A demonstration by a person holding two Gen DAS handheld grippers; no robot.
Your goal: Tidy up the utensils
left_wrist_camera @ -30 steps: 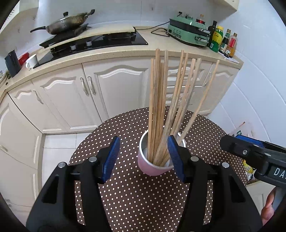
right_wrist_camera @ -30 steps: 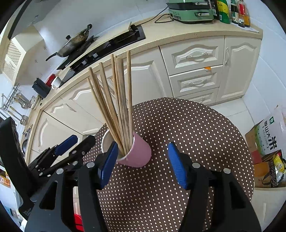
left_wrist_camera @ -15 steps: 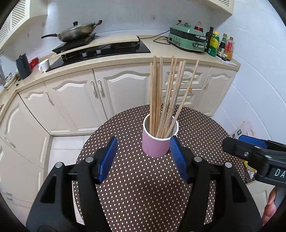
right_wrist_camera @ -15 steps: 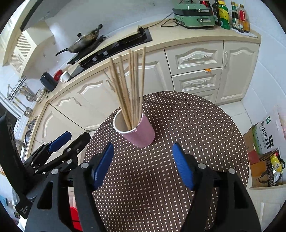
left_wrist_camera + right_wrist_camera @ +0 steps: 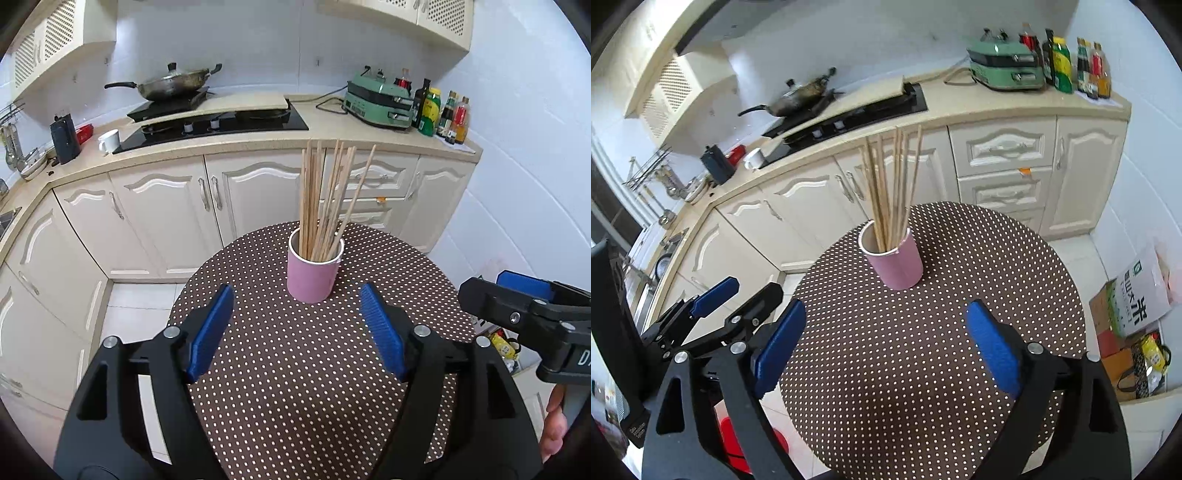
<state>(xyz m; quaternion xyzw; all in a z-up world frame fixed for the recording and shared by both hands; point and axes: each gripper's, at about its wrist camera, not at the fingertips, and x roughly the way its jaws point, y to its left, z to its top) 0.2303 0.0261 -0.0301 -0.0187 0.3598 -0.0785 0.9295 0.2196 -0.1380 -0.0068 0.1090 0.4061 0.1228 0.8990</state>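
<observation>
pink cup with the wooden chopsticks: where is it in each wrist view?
Left wrist: pink cylindrical cup sits just above centre, on the dotted brown round tablecloth.
Right wrist: same cup at centre, tilted rightward by the lens.
Shared landmark: green countertop appliance, upper right in both.

- Cup stands on the table, toward its far edge.
- Sticks stand in the cup.
- Wok sits on the counter's left part; bottles at its right end.
</observation>
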